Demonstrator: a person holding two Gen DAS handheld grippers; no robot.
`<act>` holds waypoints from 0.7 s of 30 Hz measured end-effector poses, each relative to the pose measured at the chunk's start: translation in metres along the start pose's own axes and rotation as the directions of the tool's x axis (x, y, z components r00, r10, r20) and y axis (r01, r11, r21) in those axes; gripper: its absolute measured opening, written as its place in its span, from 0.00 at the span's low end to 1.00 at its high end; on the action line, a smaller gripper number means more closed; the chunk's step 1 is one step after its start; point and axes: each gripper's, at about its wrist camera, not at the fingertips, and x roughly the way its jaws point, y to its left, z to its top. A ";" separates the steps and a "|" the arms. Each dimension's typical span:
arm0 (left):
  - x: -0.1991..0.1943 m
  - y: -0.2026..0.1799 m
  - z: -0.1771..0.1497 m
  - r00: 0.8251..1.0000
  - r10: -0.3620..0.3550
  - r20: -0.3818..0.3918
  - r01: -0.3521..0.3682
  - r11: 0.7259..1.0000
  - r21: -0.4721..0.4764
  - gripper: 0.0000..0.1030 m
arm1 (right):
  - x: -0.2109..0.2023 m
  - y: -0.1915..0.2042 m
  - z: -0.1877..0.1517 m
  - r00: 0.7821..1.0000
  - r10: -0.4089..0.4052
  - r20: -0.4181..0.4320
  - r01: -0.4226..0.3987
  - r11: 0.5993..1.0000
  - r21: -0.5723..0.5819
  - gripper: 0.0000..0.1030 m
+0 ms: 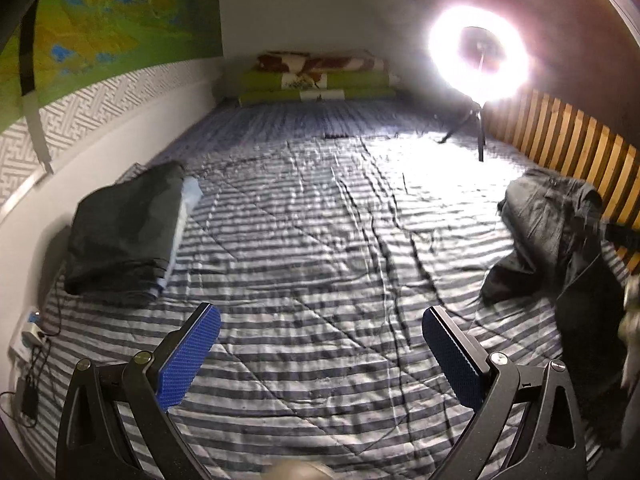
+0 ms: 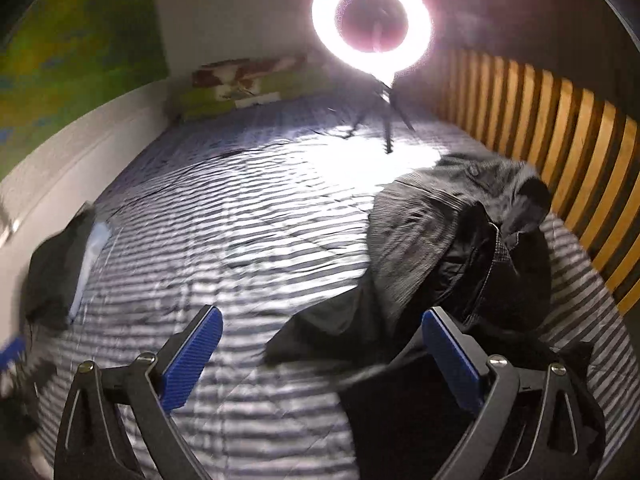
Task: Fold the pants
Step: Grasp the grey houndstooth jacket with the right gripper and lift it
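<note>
Two grippers, left [image 1: 320, 330] and right [image 2: 322, 332], jaws apart; one crumpled pants [image 2: 452, 240].

We're in a bedroom: striped quilt [image 1: 320, 240] spread wide, folded bedding [image 1: 320, 76] stacked at twelve o'clock, ring light [image 1: 478, 56] blazing at one.

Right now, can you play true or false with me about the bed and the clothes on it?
1. Both grippers, left gripper and right gripper, are open and empty. True.
2. The crumpled dark pants lie beside the wooden slats. True.
3. The ring light is switched off. False: it glows brightly.
4. The bed cover is plain red. False: it is grey and white striped.
5. A folded dark pile sits by the white wall. True.
</note>
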 end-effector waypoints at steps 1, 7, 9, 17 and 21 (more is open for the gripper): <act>0.007 -0.001 -0.001 1.000 0.009 -0.006 -0.009 1.000 0.007 0.99 | 0.009 -0.009 0.006 1.000 -0.012 -0.016 0.012 1.000 0.019 0.89; 0.038 -0.004 -0.008 0.997 -0.014 -0.077 0.015 1.000 0.007 0.99 | 0.064 -0.054 0.035 0.991 -0.066 -0.118 0.079 0.991 0.108 0.80; 0.041 -0.005 -0.010 0.996 -0.021 -0.084 0.022 1.000 0.012 0.99 | 0.085 -0.067 0.042 0.983 -0.086 -0.164 0.107 0.986 0.128 0.80; 0.046 -0.009 -0.013 0.994 -0.027 -0.102 0.029 0.999 0.013 0.99 | 0.142 -0.075 0.037 0.948 -0.082 -0.306 0.140 0.975 0.174 0.80; 0.045 -0.007 -0.014 0.995 -0.011 -0.098 0.013 1.000 0.021 0.99 | 0.149 -0.068 0.035 0.943 -0.127 -0.309 0.171 0.978 0.119 0.71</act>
